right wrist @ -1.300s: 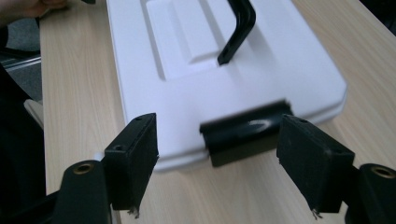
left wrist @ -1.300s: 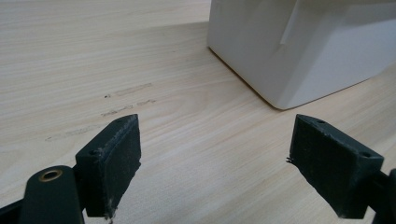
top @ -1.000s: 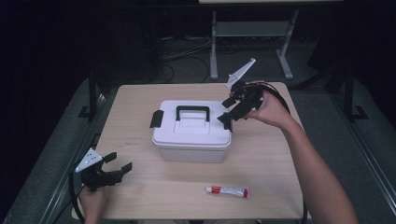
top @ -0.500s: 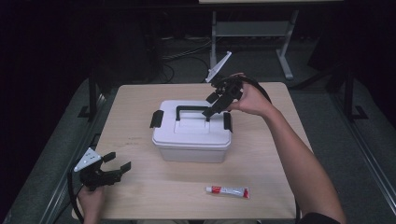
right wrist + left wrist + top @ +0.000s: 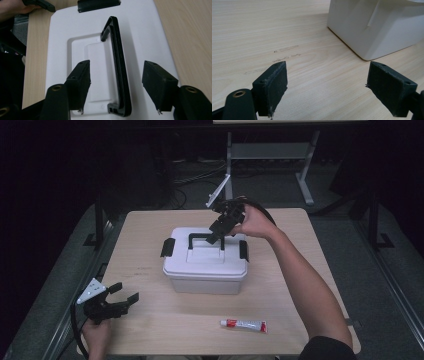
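White storage box (image 5: pixel 205 270) sits mid-frame on the wooden table (image 5: pixel 150 235). The right gripper (image 5: pixel 216 236) hangs over its black handle (image 5: pixel 120 72); its jaws have just been closing, straddling the handle without touching it. The left gripper (image 5: pixel 122 296), lower left, is spread wide with nothing between its jaws.

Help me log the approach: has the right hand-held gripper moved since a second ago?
Yes. The right hand-held gripper moved leftward from the white box's right latch to over the handle, jaws closing around it.

High view overhead, gripper views close, all sharing white box (image 5: pixel 205 270)
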A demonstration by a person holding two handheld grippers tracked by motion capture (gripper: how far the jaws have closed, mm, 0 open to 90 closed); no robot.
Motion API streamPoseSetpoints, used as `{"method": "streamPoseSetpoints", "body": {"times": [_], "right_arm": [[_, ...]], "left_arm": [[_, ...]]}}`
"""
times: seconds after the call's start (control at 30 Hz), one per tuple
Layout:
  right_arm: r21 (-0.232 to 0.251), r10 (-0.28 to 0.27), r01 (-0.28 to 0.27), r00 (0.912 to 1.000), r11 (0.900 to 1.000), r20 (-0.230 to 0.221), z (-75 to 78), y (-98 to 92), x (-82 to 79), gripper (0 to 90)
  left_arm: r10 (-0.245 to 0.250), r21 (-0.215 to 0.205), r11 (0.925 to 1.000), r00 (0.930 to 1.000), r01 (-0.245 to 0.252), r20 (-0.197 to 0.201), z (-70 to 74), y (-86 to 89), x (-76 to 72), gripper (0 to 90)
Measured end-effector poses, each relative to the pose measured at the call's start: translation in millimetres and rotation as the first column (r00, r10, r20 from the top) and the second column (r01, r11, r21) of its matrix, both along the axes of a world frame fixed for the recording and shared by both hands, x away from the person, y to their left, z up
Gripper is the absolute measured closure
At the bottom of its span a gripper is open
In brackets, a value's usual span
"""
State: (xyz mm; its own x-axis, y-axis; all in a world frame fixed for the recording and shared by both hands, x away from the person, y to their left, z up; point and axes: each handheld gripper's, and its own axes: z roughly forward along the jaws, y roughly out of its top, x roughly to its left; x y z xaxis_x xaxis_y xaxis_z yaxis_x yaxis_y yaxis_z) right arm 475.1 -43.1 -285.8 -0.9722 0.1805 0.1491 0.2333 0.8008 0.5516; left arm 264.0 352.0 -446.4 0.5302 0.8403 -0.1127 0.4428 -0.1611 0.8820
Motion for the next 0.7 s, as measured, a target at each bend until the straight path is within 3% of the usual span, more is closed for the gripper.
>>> {"method": "streamPoseSetpoints", "body": {"times": [0.27,0.5,0.7], "right_arm": [[-0.012,0.012,-0.013,0.9993,1.0,-0.036,-7.2,10.2,3.7,60.7],[-0.026,0.007,-0.008,0.9999,1.0,-0.016,-6.1,14.3,1.5,75.9],[-0.039,0.012,-0.013,0.9999,0.999,-0.009,-5.1,15.8,-1.7,79.5]], "left_arm": [[0.005,-0.004,1.0,1.0,-0.005,0.0,-0.1,1.4,0.1,15.9],[0.01,-0.012,0.9999,0.9999,-0.01,0.002,0.0,2.7,-0.3,15.8],[0.012,-0.016,0.9998,0.9999,-0.012,0.003,0.0,3.5,0.0,15.9]]}}
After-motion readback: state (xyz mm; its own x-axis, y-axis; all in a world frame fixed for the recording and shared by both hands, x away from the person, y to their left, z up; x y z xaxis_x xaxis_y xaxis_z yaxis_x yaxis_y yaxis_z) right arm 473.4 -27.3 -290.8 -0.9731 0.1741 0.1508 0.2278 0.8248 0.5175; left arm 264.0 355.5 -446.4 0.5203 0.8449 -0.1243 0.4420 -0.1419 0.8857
